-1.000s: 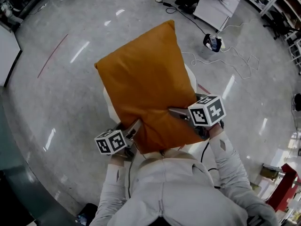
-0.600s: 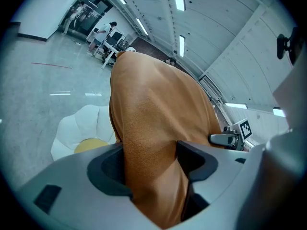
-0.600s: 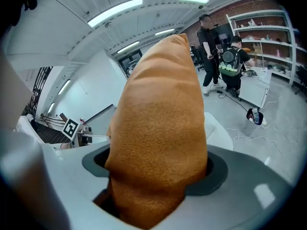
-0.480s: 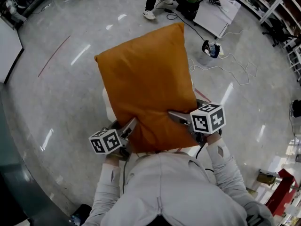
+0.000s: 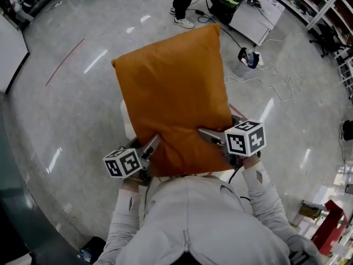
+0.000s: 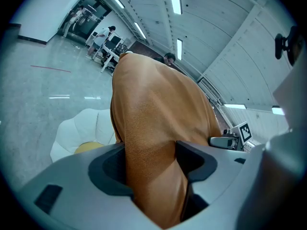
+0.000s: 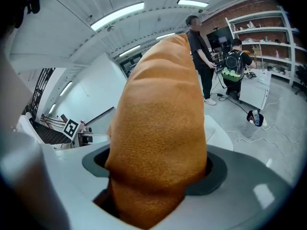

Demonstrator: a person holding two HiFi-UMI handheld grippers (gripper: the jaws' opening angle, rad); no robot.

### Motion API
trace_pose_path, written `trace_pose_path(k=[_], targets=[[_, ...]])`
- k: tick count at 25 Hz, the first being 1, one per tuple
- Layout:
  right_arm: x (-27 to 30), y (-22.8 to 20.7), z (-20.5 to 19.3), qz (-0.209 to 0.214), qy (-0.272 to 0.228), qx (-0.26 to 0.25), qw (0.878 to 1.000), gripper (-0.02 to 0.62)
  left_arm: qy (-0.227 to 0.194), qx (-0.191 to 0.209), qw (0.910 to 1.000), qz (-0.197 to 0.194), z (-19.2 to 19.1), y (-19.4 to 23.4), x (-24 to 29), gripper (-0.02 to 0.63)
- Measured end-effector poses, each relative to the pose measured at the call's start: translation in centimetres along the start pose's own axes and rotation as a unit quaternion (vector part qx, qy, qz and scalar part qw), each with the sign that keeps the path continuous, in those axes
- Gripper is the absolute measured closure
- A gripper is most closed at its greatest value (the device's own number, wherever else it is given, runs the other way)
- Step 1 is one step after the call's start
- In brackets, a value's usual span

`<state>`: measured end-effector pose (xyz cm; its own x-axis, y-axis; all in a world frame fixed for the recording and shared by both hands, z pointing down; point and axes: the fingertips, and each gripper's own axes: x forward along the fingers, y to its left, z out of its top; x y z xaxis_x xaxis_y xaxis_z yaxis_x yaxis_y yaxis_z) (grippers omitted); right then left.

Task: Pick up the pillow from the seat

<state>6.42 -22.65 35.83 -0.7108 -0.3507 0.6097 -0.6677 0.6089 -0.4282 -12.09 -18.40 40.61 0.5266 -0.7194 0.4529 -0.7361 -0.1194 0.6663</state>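
White seat (image 5: 127,125) mostly hidden beneath orange pillow (image 5: 171,93)

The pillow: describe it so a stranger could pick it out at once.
On the shiny grey floor stands a white seat. Over it is the pillow, pinched at its near corners by the left tongs and right tongs. It alone is large, rectangular and burnt orange; seat and floor are pale.
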Motion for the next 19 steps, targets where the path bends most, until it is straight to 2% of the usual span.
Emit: trace_pose_path(k=[19], targets=[[-0.3,1.3,-0.2,0.001,0.0,-0.002,1.0,0.201,-0.003,-0.002,1.0,-0.003,-0.1,-0.1,-1.2,0.307]])
